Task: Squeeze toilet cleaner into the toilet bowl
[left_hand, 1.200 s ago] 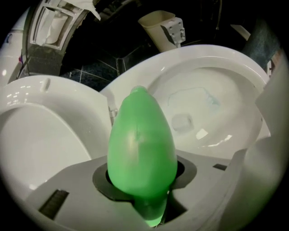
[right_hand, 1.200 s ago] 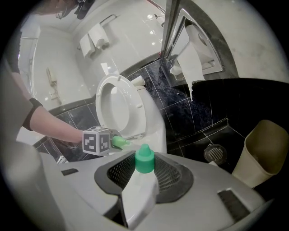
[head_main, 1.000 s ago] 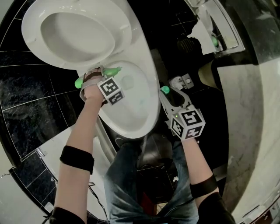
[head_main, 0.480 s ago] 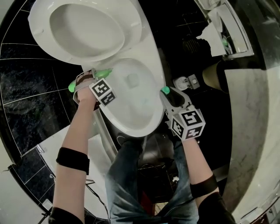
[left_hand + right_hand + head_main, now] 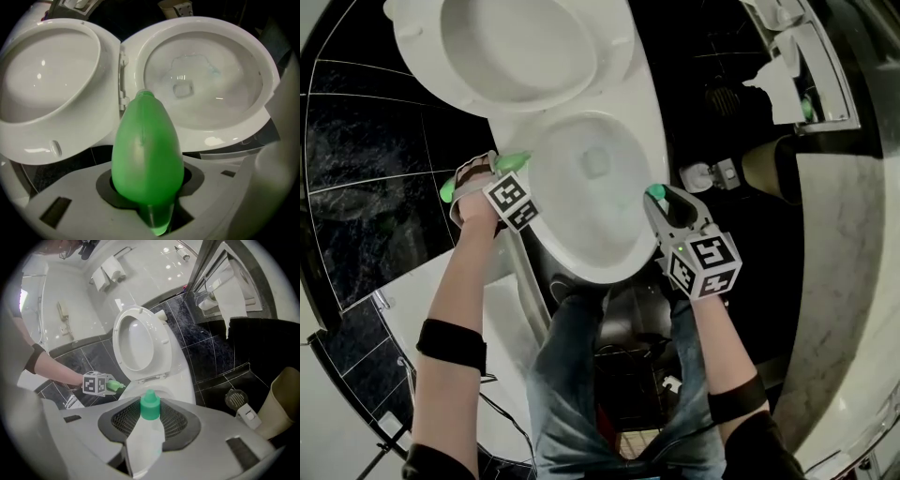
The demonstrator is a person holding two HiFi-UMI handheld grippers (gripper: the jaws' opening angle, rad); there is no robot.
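A: Where is the cleaner?

B: The white plastic squeeze bottle with its green cap sits low and central in the right gripper view, between the jaws of the right gripper. The jaws stand partway apart and press on the bottle's body from both sides, so it is gripped, not loose.

A: And which way is the bowl from there?

B: In the head view the white ceramic toilet bowl fills the upper middle. The green cap lies just beside its right rim, a little right of centre. So the bowl is up and to the left of that gripper. The bottle's long axis runs along the jaws, cap foremost. It points up-left towards the rim and is tipped somewhat downward. I judge the cap must come further over the water, and steeper, before a squeeze would land inside.

A: Which hand is nearer?

B: Both are at the rim, on opposite sides. The left gripper is at the bowl's left edge, below the raised white seat and lid. Its jaws are closed partway on a green teardrop-shaped thing, narrow end towards the bowl. What that thing is I cannot tell. The right one matters, since it carries the bottle.

A: Anything around them?

B: Black glossy floor tiles at the left of the head view. A beige bin stands at the right edge of the right gripper view, well apart from the bowl.
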